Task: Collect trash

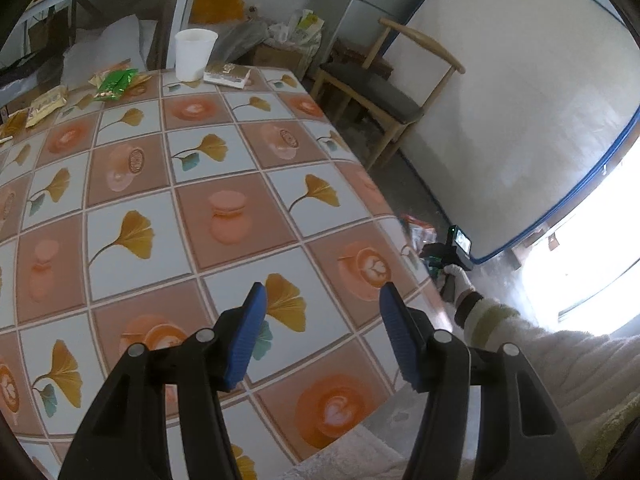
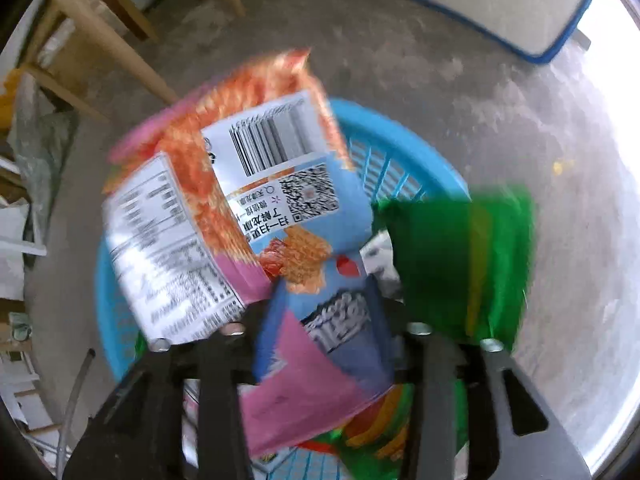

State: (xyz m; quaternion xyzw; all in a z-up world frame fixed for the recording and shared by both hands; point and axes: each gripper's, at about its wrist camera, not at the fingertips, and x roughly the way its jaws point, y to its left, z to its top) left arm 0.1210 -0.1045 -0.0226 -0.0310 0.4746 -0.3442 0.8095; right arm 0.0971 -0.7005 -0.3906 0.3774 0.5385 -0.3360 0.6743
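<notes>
My left gripper (image 1: 324, 292) is open and empty, held low over the near part of a table with a patterned cloth (image 1: 200, 208). At the table's far left lie a green wrapper (image 1: 116, 84) and gold wrappers (image 1: 46, 106), with a white cup (image 1: 195, 54) and a small box (image 1: 227, 74) at the far edge. My right gripper (image 2: 326, 308) points down over a blue basket (image 2: 400, 152) on the floor. A blurred orange, pink and blue snack bag (image 2: 240, 184) hangs loose between its jaws. Just to the right, a blurred green wrapper (image 2: 460, 256) is over the basket.
A wooden chair (image 1: 380, 88) stands past the table's right corner, and a white mattress (image 1: 520, 100) with blue piping leans behind it. A gloved hand (image 1: 458, 276) and pale sleeve hold the right tool beside the table edge. More wrappers lie in the basket. Chair legs (image 2: 100, 40) stand nearby.
</notes>
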